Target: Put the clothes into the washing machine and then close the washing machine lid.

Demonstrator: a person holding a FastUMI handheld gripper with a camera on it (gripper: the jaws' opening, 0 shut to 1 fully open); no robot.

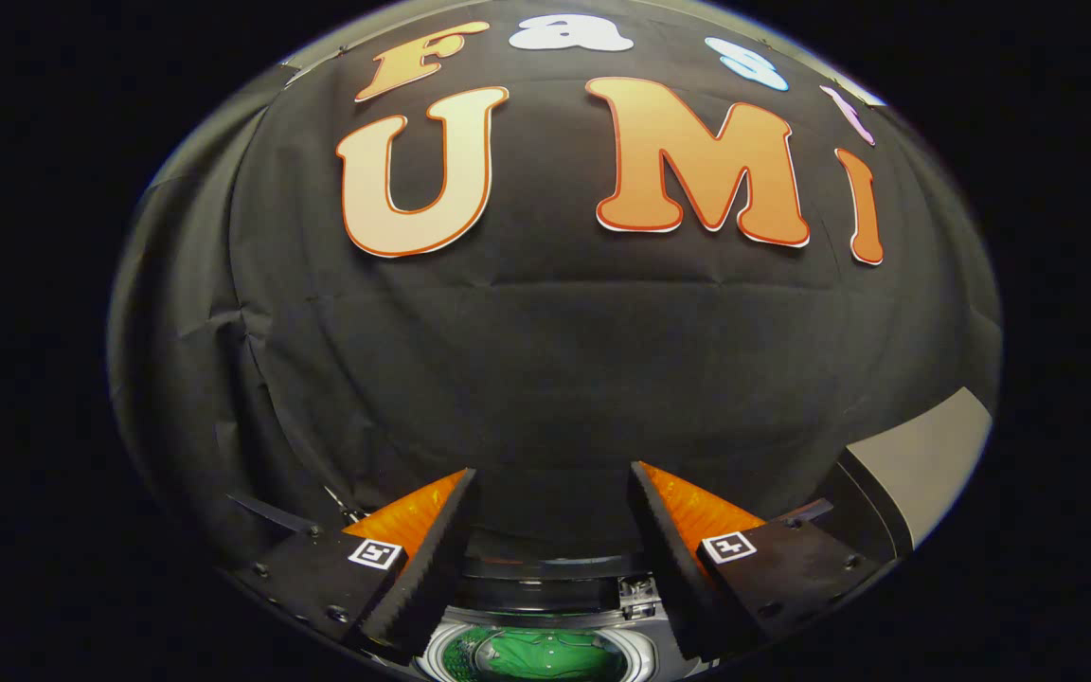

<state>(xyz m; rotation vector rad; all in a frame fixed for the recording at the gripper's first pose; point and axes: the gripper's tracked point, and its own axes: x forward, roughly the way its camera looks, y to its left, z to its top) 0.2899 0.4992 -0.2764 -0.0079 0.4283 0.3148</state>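
The gripper [553, 478] is held with its two fingers spread wide apart and nothing gripped between them. Each finger [432, 559] runs forward and inward from a blocky mount, so the pair narrows slightly toward the tips, yet a broad gap stays between the tips. The ridged inner faces of the fingers look at each other across that gap and touch nothing. A small square marker [374, 553] sits on top of each mount, just behind the fingers.
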